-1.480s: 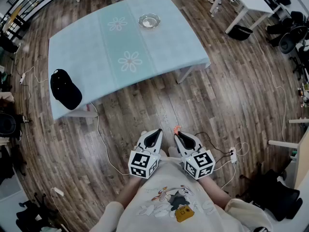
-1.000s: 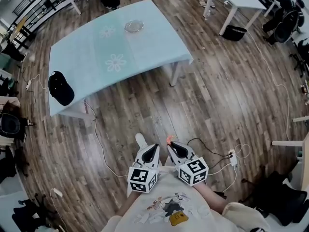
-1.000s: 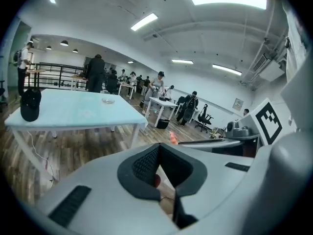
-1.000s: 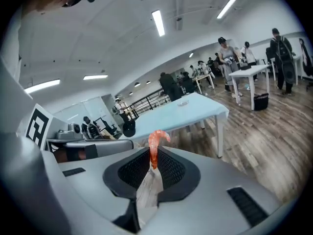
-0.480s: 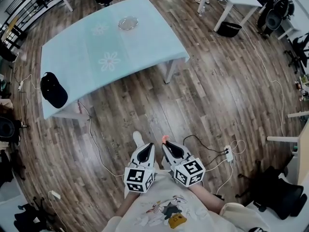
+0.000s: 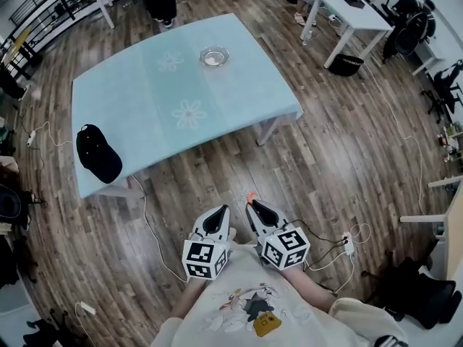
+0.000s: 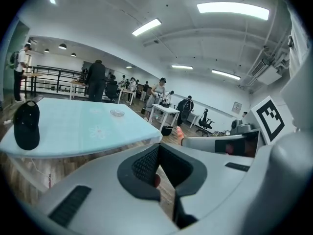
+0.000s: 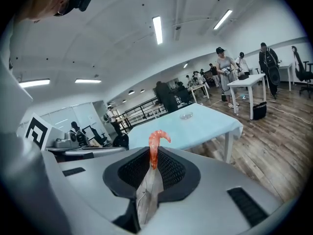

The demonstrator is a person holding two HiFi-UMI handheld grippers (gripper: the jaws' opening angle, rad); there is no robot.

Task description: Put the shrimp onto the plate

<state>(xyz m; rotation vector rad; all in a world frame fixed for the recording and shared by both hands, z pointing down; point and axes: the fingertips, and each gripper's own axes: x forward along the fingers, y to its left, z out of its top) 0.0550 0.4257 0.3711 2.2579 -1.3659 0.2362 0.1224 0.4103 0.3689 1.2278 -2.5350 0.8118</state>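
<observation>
Holding one shrimp (image 8: 155,143) upright, the right gripper (image 8: 152,165) has its jaws clamped on the tail end, so only the curled orange head end shows above the pads. In the head view that shrimp (image 6: 250,194) is a small speck at the tip of the right gripper (image 6: 251,204), over the wooden floor (image 6: 340,150) and well apart from the table (image 6: 145,100). The left gripper (image 7: 157,155) has its jaws together with nothing between them; from above the left gripper (image 6: 220,211) sits just beside the right one, near the person's chest.

One pale blue table stands far ahead, with one glass plate (image 6: 214,56) toward its far side and one black cap (image 6: 99,152) at its near left corner. The plate (image 7: 117,112) is too small to tell whether anything lies in it. The hands are hidden behind the marker cubes.

Compared with half a second ago, the table, plate and cap sit lower and further right in the head view, while both grippers keep the same pose.
</observation>
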